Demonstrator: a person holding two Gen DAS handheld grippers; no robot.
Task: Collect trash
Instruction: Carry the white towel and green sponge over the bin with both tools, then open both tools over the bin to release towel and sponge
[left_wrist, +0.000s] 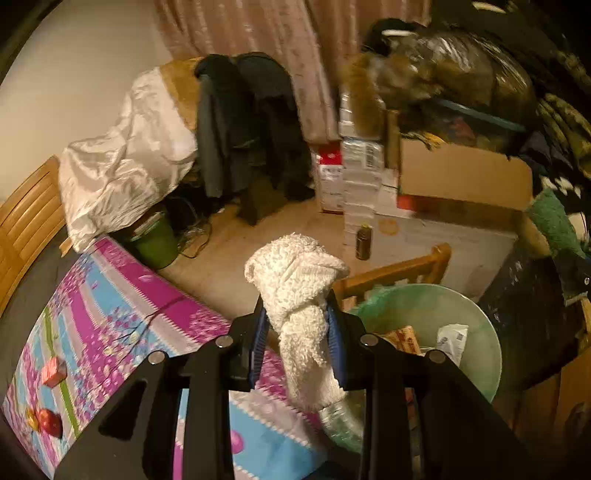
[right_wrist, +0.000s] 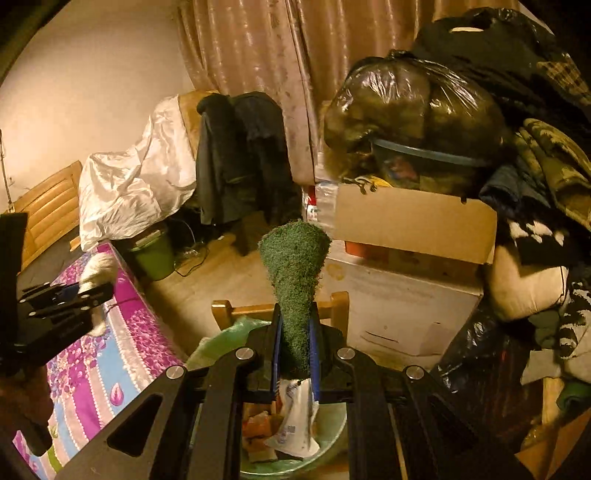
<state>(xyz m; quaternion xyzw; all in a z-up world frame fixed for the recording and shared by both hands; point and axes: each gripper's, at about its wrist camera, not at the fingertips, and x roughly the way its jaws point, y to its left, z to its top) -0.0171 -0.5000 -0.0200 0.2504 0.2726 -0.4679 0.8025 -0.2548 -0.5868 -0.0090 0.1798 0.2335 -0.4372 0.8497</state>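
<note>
My left gripper (left_wrist: 297, 317) is shut on a white fluffy cloth (left_wrist: 295, 273), which sticks up past the pads and hangs down behind them. It hovers over the edge of the table with the purple and blue flowered cloth (left_wrist: 122, 314), left of a bin with a green liner (left_wrist: 480, 321). My right gripper (right_wrist: 295, 325) is shut on a green fuzzy cloth (right_wrist: 293, 266), right above the same bin (right_wrist: 332, 443), which holds wrappers and paper (right_wrist: 295, 417). At the left of the right wrist view is the left gripper (right_wrist: 88, 291) with its white cloth (right_wrist: 98, 269).
Two small red things (left_wrist: 53, 371) (left_wrist: 50, 421) lie on the table. A wooden chair (left_wrist: 399, 269) stands behind the bin. Stacked cardboard boxes (left_wrist: 461, 173) bear a full dark bag (left_wrist: 461, 74). A green bucket (left_wrist: 155, 243) and a bottle (left_wrist: 364, 242) stand on the floor.
</note>
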